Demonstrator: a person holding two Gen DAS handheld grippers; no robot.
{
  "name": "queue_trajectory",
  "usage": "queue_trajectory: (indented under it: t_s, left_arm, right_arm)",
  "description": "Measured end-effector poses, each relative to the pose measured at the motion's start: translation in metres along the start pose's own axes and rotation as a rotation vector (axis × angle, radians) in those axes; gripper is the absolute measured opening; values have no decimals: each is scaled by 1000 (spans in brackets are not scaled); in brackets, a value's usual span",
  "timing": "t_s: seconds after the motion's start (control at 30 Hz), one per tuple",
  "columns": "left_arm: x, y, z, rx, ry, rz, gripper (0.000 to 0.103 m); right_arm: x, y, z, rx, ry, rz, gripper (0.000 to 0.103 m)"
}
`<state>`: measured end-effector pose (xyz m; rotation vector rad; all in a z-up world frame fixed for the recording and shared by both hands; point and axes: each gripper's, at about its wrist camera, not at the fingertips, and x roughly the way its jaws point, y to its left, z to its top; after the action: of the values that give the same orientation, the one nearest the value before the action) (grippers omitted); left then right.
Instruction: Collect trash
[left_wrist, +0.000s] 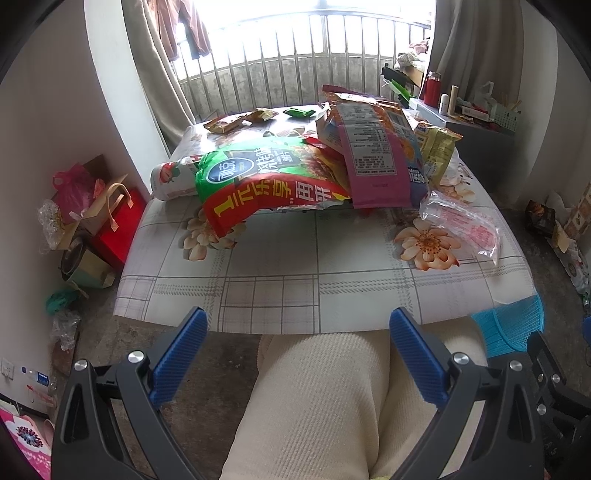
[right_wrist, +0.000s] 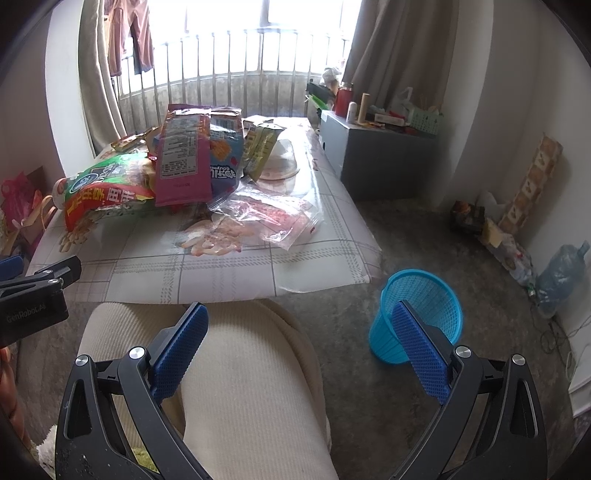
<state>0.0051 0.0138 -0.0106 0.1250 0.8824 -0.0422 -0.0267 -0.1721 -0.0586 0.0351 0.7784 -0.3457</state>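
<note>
— What do the tools look like?

— The left gripper (left_wrist: 297, 326) has black frame arms with triangular cut-outs, round silver screws at the pivots, and two blue pads (left_wrist: 417, 356) with a fine ribbed texture.

— And the other one?

— The right gripper (right_wrist: 299, 325) is the same build: black arms, silver screws, blue textured pads (right_wrist: 181, 350). In the right wrist view the left tool's black body carries pale lettering reading "GenRobot.AI".

— What is the person wearing?

— Cream trousers (left_wrist: 321, 402) in a ribbed, corduroy-like fabric over both legs.
</note>
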Motion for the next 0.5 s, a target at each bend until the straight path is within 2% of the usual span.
queue_trajectory:
  t_s: [0.27,0.5]
  left_arm:
    - [22,-2,6,41,12,-7,97]
    - [50,-8,18,77,30,-59,97]
  right_arm:
    - [20,-2,1,23,25,29,95]
    - [41,-13,14,10,-14,103,95]
